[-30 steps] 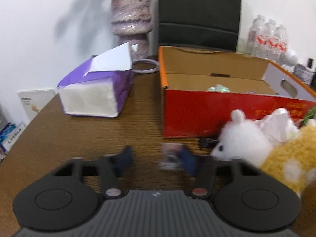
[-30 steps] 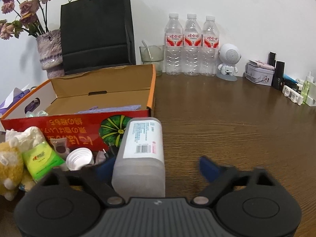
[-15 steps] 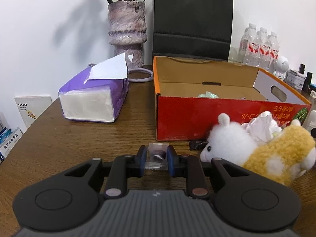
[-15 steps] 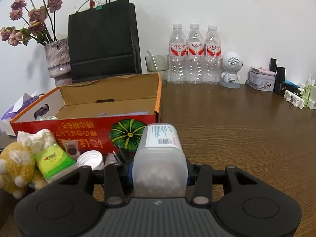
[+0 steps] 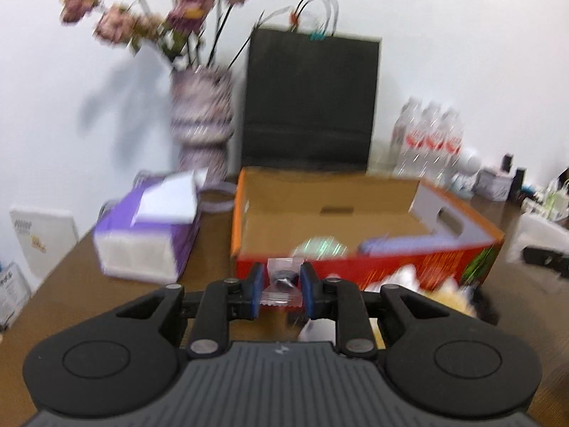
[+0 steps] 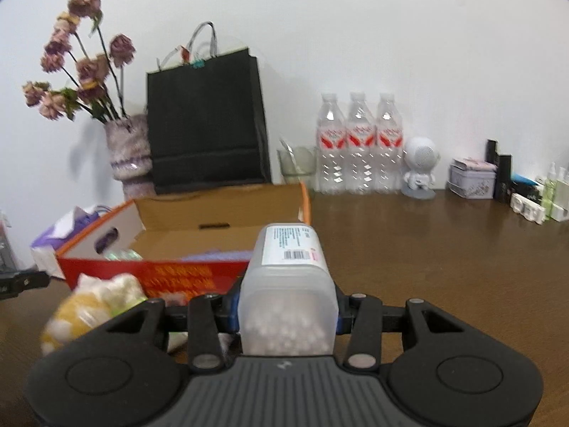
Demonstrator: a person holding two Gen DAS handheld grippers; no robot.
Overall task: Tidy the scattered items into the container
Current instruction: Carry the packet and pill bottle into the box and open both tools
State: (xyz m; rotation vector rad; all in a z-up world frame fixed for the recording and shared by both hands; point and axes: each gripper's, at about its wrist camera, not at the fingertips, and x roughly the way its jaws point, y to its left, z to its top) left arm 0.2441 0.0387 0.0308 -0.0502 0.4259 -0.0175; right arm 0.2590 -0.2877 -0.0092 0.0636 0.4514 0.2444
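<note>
My left gripper is shut on a small clear plastic packet with something dark inside, held above the table before the near red wall of the open cardboard box. My right gripper is shut on a translucent white bottle with a barcode label, lifted near the box's right front corner. A yellow and white plush toy and a tissue pack lie on the table in front of the box. The box holds a purple item and a greenish wrapped item.
A purple tissue pack lies left of the box. A vase of dried flowers and a black paper bag stand behind it. Water bottles, a glass, a small white figure, a tin and cosmetics line the back right.
Both grippers have risen with their loads and moved toward the box, so the views now look down into it. The left view is blurred by motion.
</note>
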